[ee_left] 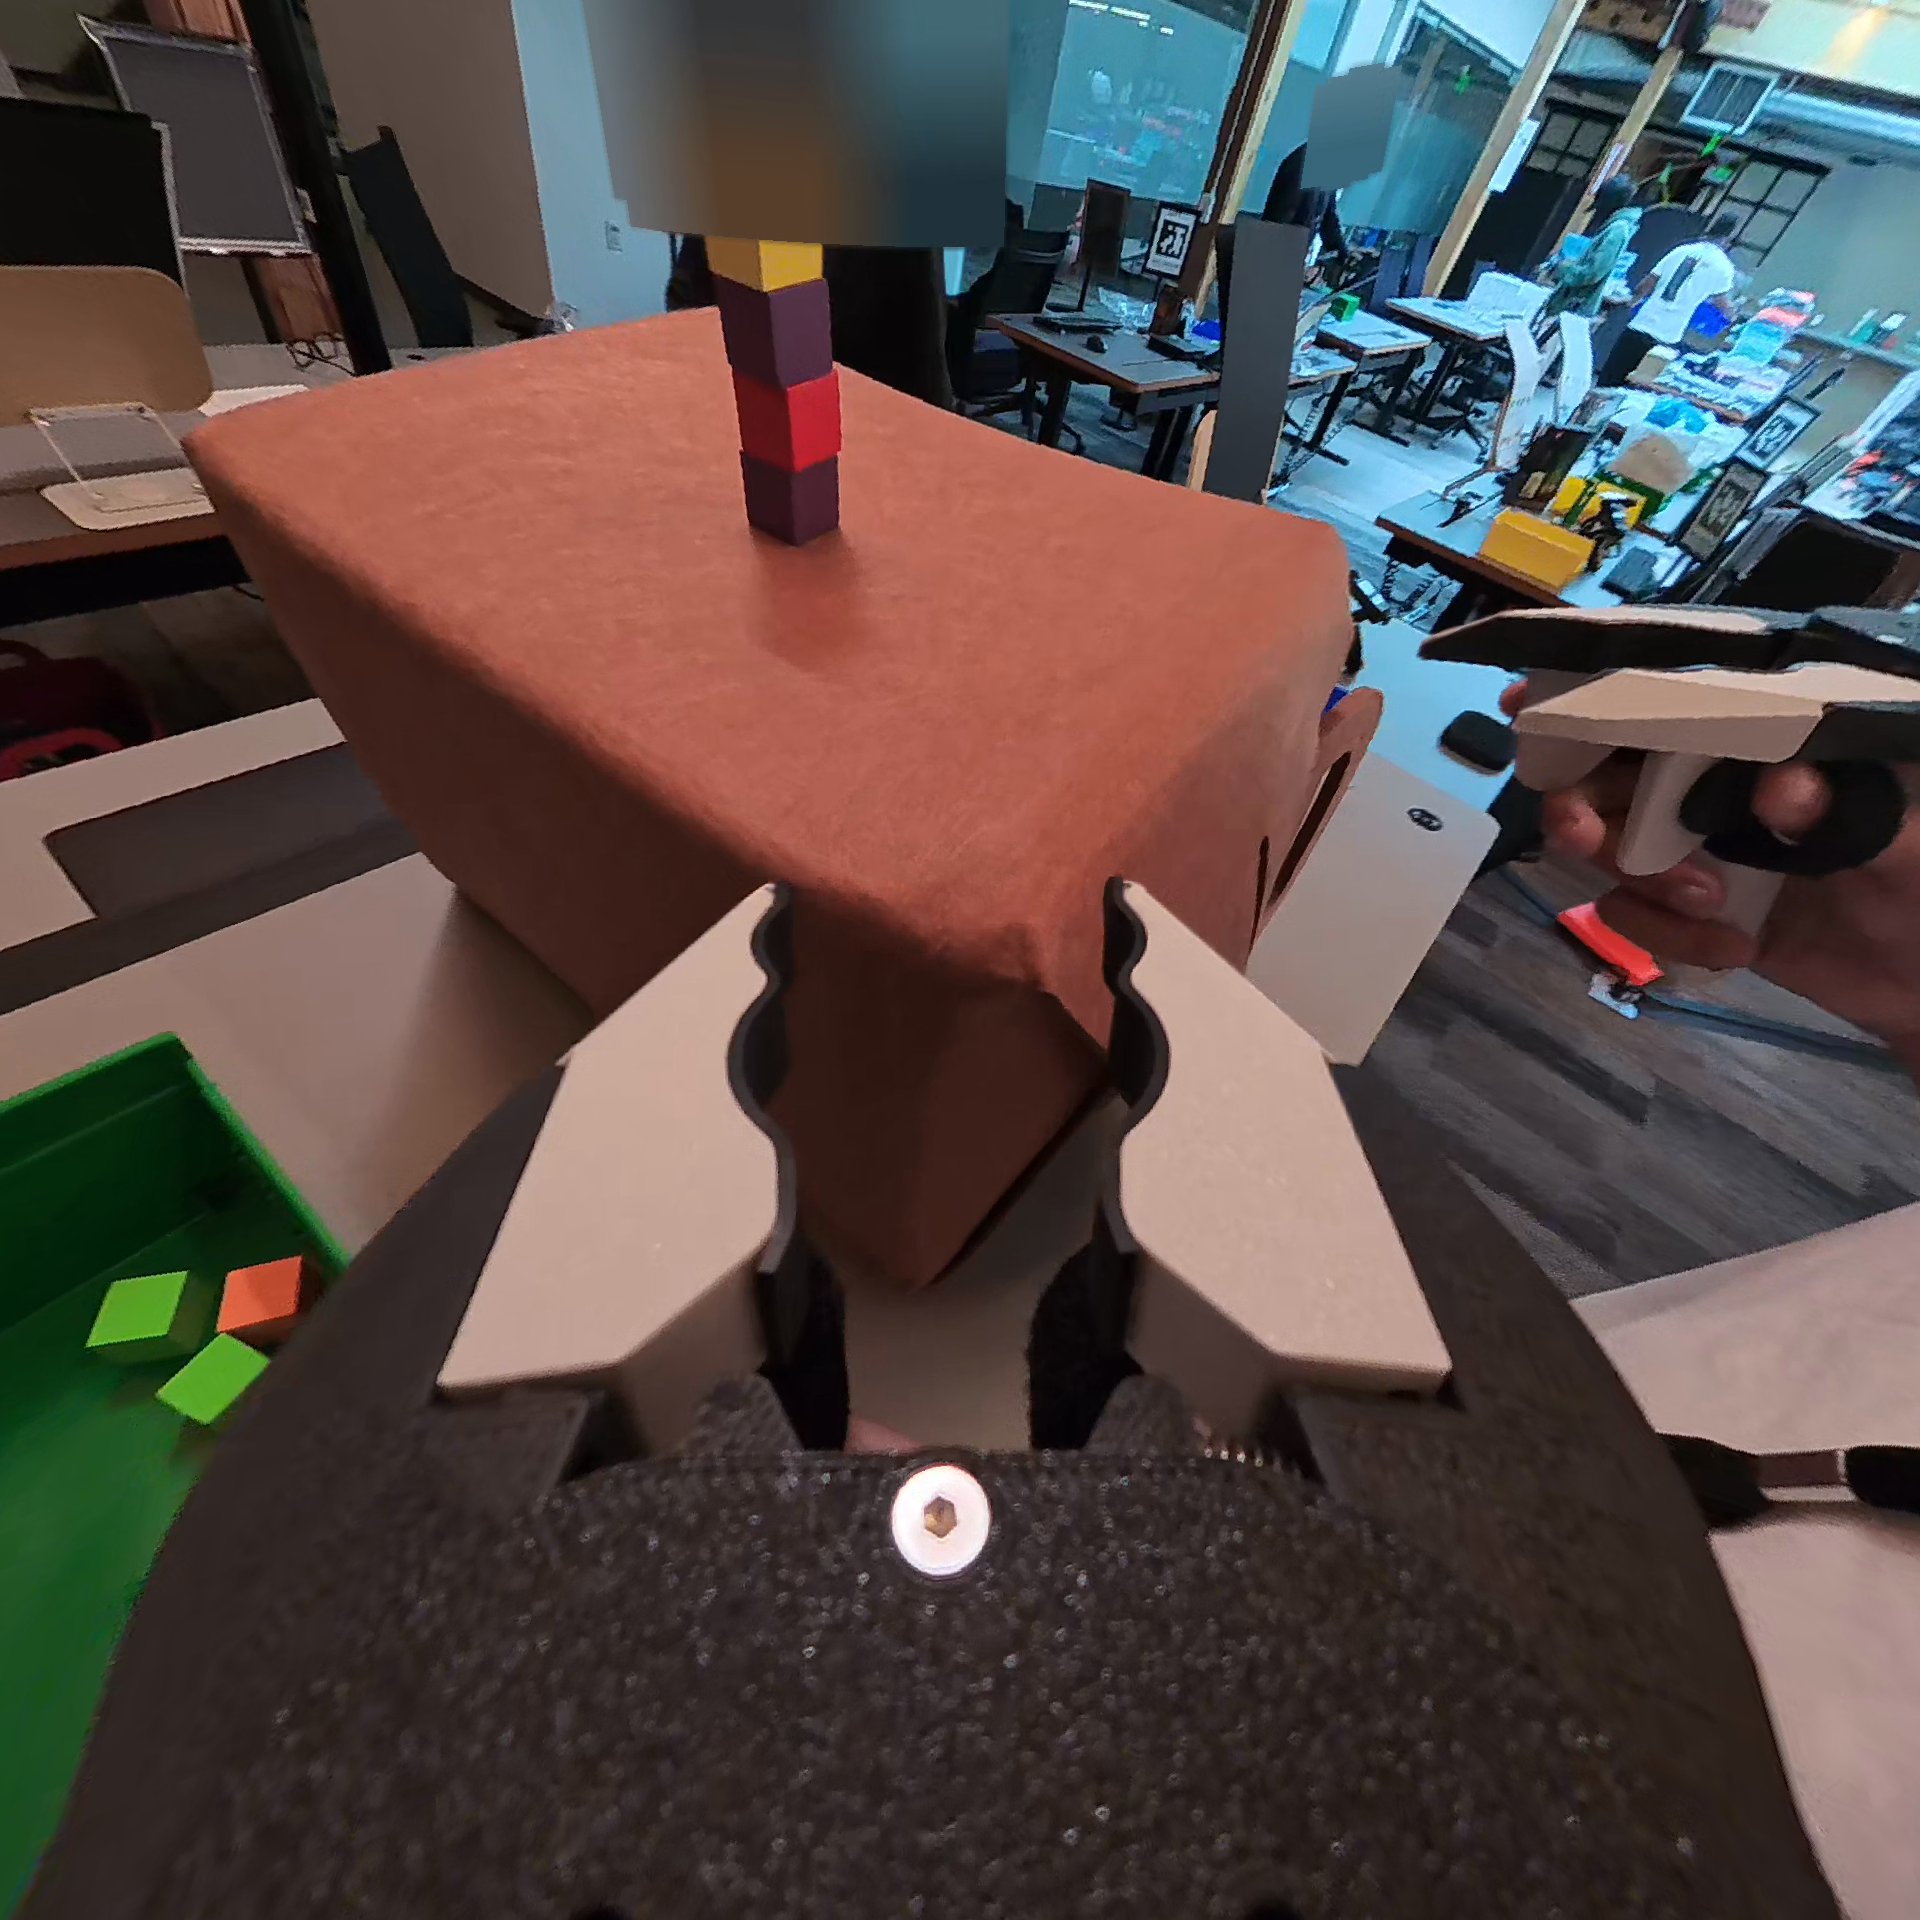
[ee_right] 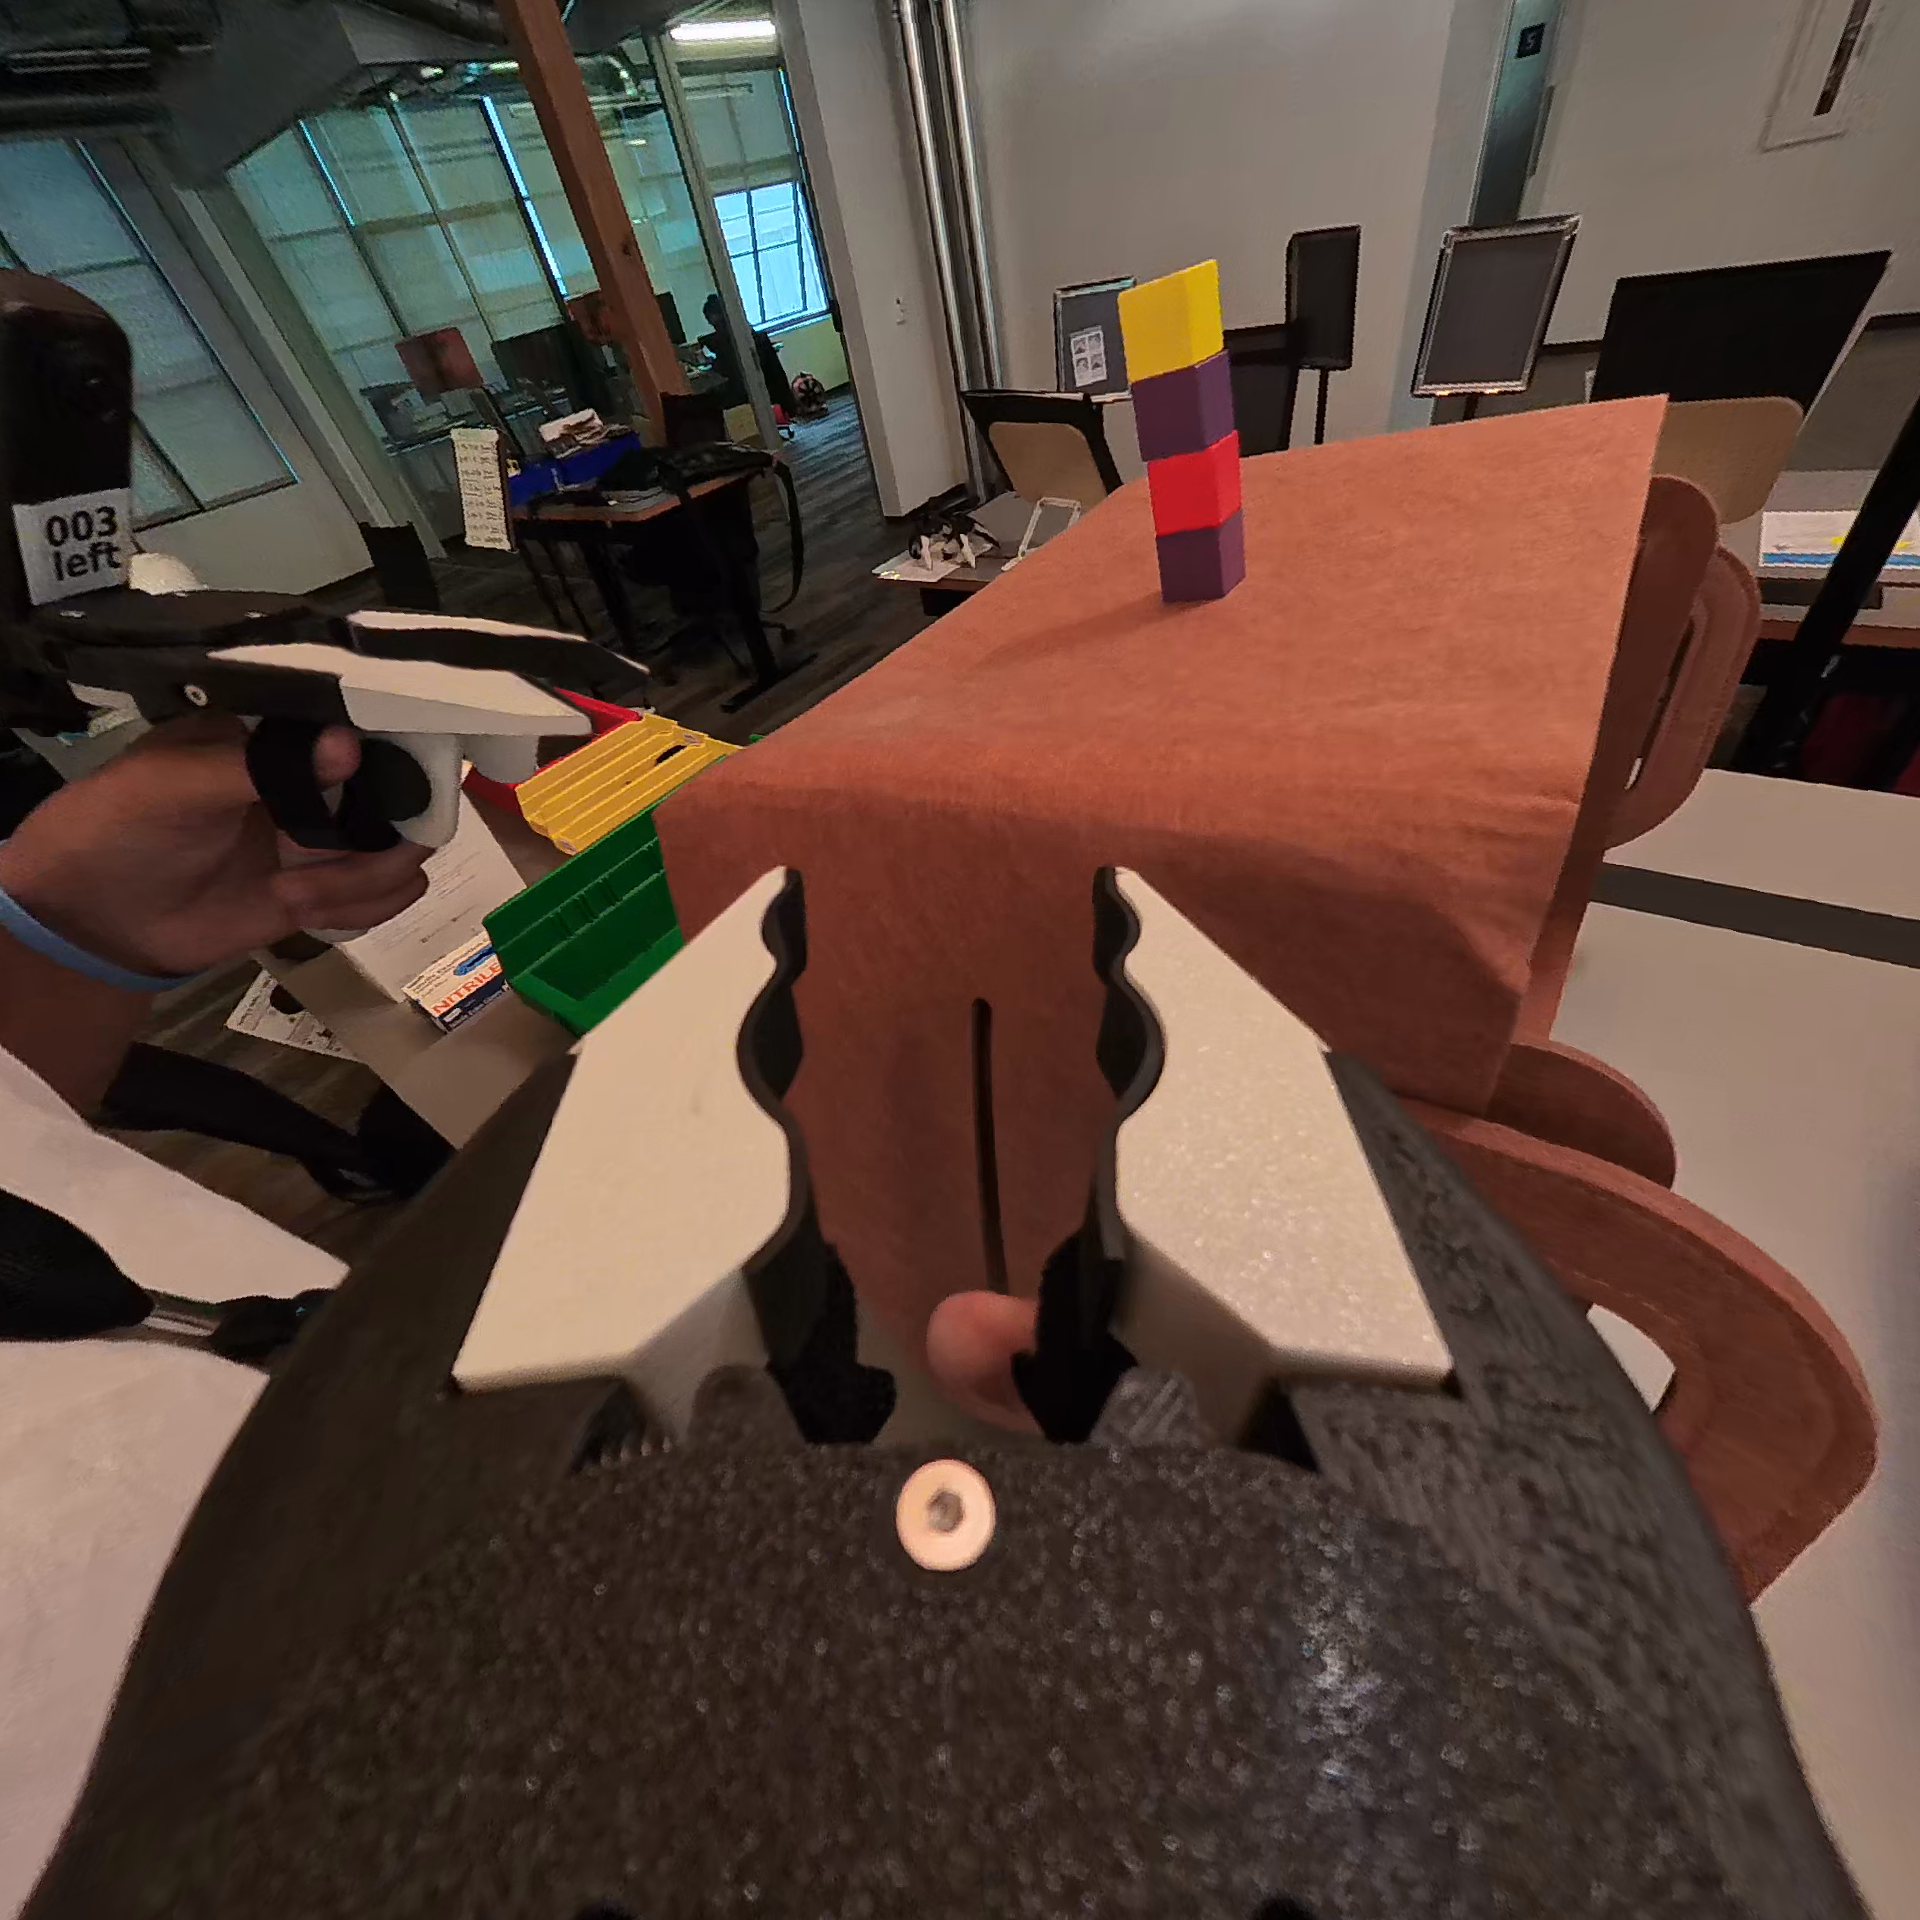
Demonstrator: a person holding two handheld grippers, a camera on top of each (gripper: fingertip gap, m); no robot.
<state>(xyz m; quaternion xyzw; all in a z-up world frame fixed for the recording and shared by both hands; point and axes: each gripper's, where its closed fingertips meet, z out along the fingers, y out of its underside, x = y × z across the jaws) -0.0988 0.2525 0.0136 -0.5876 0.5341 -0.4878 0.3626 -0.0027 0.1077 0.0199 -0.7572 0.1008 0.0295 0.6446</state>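
A tower of cubes [ee_left: 788, 416], purple at the bottom, then red, purple and yellow on top, stands upright on a brown felt-covered stand [ee_left: 727, 675]. It also shows in the right wrist view [ee_right: 1190, 436] on the stand [ee_right: 1143, 779]. My left gripper [ee_left: 943, 904] is open and empty, in front of the stand's near corner. My right gripper [ee_right: 948, 883] is open and empty, facing the stand's draped end. Each gripper shows in the other's view, hand-held beside the stand: the right one [ee_left: 1475, 681] and the left one [ee_right: 613, 691]. Neither touches the tower.
A green bin [ee_left: 125, 1143] at lower left holds two green cubes [ee_left: 140, 1320] and an orange cube [ee_left: 260, 1294]. Green [ee_right: 592, 935], yellow [ee_right: 613, 779] and red bins sit left of the stand. Brown curved wooden pieces [ee_right: 1714, 1299] lie to its right. Desks and people fill the background.
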